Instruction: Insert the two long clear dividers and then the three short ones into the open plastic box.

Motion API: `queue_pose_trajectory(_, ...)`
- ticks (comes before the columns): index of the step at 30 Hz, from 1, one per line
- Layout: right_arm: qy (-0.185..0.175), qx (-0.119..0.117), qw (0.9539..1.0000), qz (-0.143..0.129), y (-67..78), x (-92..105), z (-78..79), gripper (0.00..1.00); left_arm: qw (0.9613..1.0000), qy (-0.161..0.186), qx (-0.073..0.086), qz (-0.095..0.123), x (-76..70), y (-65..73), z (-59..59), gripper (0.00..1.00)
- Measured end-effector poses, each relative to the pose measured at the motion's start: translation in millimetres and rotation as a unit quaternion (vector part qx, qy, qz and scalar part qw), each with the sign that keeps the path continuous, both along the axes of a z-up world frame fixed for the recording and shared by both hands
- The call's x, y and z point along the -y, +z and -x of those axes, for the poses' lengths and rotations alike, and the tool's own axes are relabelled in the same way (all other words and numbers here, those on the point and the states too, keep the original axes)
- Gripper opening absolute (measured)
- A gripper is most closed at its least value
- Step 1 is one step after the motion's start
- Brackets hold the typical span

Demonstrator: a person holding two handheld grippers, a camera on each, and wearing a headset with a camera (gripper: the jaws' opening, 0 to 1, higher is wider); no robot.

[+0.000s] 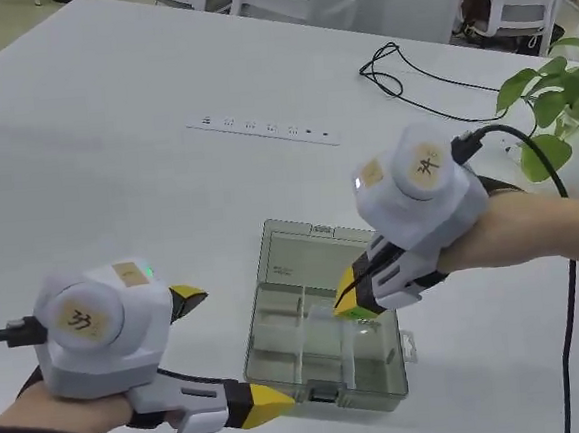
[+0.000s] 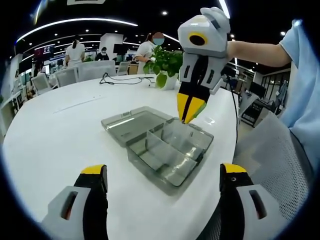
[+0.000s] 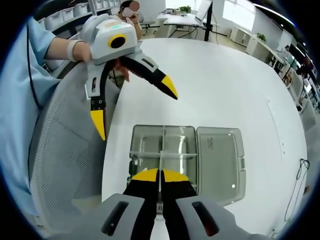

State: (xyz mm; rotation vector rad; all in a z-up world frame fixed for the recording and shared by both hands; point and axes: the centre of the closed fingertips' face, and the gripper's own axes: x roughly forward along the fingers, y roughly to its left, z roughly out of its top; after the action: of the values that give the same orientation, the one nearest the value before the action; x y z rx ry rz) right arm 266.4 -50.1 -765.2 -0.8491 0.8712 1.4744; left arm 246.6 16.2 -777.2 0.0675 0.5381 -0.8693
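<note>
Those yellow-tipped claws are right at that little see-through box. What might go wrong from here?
1. The right claw is shut with its tips low over the open box. A push slightly off-line could slide or tip the box, since the left claw stands open beside it, gripping nothing.
2. The dividers already inside are clear and hard to see, so a new piece might miss its slot or knock one.

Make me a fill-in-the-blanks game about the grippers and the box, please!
The left gripper has its jaws wide ____.
The right gripper has its jaws ____, above the plastic box.
The leafy plant by the table's edge is coloured ____.
Missing words: open, shut, green.
</note>
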Motion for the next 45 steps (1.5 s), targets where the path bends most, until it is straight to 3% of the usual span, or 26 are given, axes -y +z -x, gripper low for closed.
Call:
queue_pose_trajectory(19, 0.003, 0.001, 0.9993, 0.038, -35.6, -1.5, -1.5, 0.02, 1.0000, -0.005, -0.002, -0.005, 0.0, -1.4, 1.2, 0.95)
queue_pose_trajectory(31, 0.001, -0.003, 0.9989, 0.046, -43.6, -1.4, -0.6, 0.02, 0.9999, -0.009, -0.001, -0.005, 2.1, -1.4, -0.7, 0.95)
queue_pose_trajectory(45, -0.003, -0.002, 0.9991, 0.043, -42.4, -1.2, -1.2, 0.02, 1.0000, -0.009, 0.003, -0.002, 1.9, 2.0, -2.1, 0.95)
